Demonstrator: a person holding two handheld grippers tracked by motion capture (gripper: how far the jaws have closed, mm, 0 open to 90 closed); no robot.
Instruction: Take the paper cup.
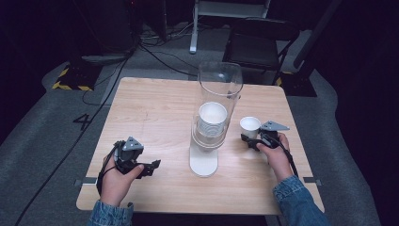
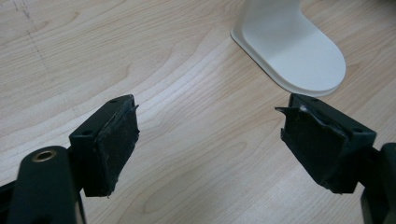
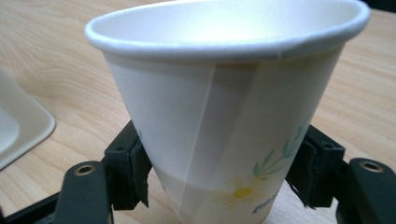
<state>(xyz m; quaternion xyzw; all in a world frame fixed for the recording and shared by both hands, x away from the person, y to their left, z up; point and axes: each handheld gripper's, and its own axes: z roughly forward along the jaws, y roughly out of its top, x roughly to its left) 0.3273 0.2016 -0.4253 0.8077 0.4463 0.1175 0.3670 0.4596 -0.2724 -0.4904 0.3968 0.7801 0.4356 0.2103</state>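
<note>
A white paper cup [image 1: 250, 125] with a daisy print stands upright in my right gripper [image 1: 254, 140], right of the dispenser. In the right gripper view the two black pads press on the lower sides of the cup [image 3: 224, 107]. A clear tube dispenser [image 1: 217, 101] on a white base [image 1: 203, 162] holds a stack of white cups [image 1: 212, 118] at the middle of the wooden table [image 1: 155, 113]. My left gripper [image 1: 151, 167] rests low at the front left, held by a hand. Its jaws stand wide apart over bare wood, with the dispenser base [image 2: 292, 46] ahead.
Beyond the table's far edge stand a black folding chair [image 1: 259, 44] and a white stand [image 1: 221, 9], with cables on the grey floor. Yellow-black tape marks the floor at the left [image 1: 70, 80].
</note>
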